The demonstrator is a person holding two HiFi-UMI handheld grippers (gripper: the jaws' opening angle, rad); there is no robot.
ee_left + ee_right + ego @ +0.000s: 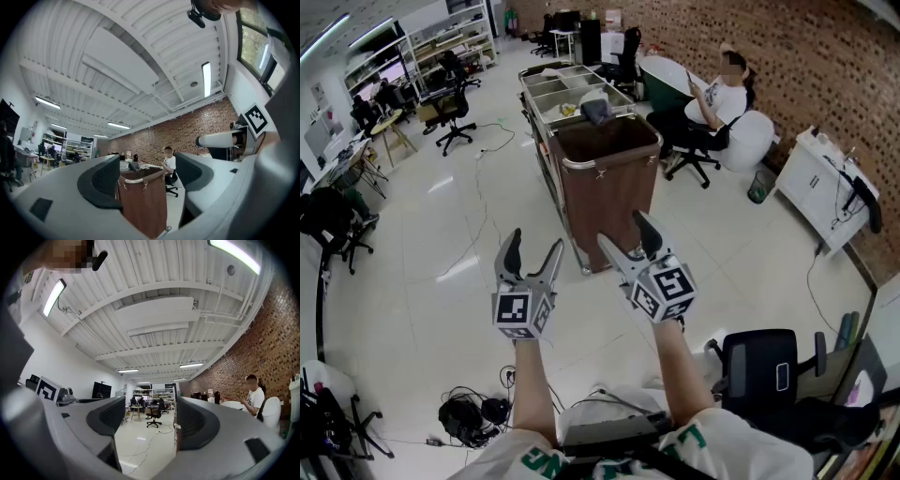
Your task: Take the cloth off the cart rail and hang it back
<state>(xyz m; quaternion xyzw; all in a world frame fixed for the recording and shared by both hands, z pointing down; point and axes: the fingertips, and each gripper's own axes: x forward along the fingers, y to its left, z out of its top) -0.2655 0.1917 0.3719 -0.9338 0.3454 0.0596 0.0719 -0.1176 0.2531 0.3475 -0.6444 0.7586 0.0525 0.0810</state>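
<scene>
As the person holds both arms out over the pale floor (431,225), the left gripper (535,244) and the right gripper (623,230) each stand released, jaws wide apart with nothing between them, tipped slightly upward. Just beyond them is the cart (546,86), its brown hamper (609,187) at the near end. The dark grey cloth (596,111) hangs over the rail at the hamper's far edge, well apart from both grippers. Farther right, a seated person (717,98) is by the brick wall (825,56).
</scene>
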